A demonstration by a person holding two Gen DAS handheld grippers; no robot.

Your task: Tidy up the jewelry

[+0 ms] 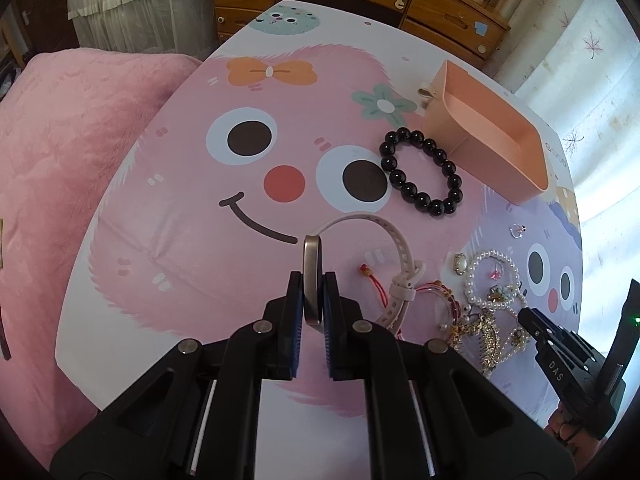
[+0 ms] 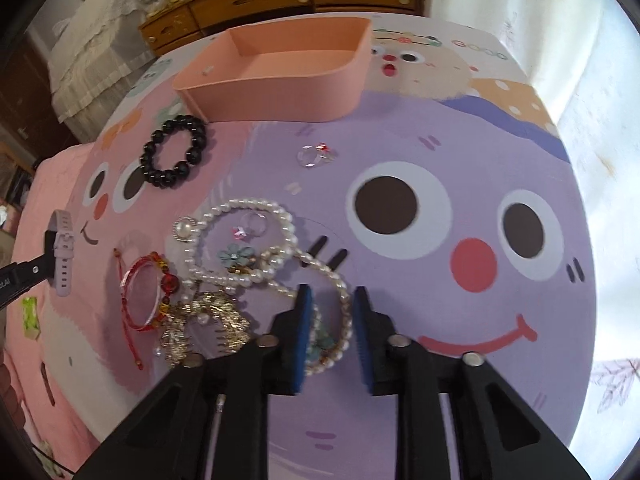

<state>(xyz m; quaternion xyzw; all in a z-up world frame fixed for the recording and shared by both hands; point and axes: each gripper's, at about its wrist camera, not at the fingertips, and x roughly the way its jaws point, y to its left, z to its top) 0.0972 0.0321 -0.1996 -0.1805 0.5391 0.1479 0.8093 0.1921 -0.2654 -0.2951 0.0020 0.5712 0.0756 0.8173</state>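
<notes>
Jewelry is lying scattered on the bench, which is wearing a cartoon-face cover. The left tool is gripping a watch by its case, narrow on it, the pale strap looping out to the right above the cover. The right tool is standing wide over a pearl strand, its pads apart and touching nothing I can make out. A black bead bracelet is lying just beside the pink tray. A red bracelet and a gold piece are sitting tangled near the pearls, and a clear ring is lying apart from them.
</notes>
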